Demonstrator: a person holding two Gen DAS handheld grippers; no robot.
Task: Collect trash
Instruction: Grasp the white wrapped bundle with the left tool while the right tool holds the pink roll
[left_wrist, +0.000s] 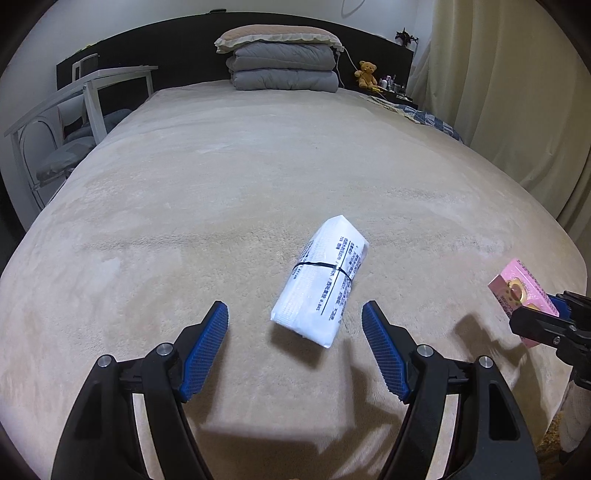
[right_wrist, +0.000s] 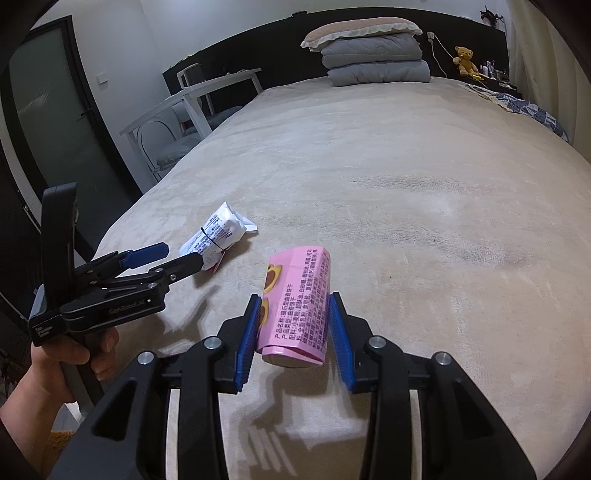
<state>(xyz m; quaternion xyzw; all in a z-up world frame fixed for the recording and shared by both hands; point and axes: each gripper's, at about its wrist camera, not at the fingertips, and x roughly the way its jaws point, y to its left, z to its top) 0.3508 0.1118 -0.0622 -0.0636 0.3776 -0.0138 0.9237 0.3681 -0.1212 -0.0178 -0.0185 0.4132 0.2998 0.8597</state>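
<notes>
Nearest to you, your right gripper pinches a pink printed carton, a soft-cornered box with dense text on one face and a cartoon motif on another; the ribbed blue pads press its two long sides and hold it clear of the bed. Your left gripper stands with its fingers spread wide, nothing between them, the glossy white plastic packet lying on the cover just ahead of the tips. That packet is a plump oblong, printed in black and cinched by a thin black band. The bed cover is pale beige plush with a brushed nap. At the far end, grey folded quilts bear a frilled pillow; a teddy bear sits beside them.
</notes>
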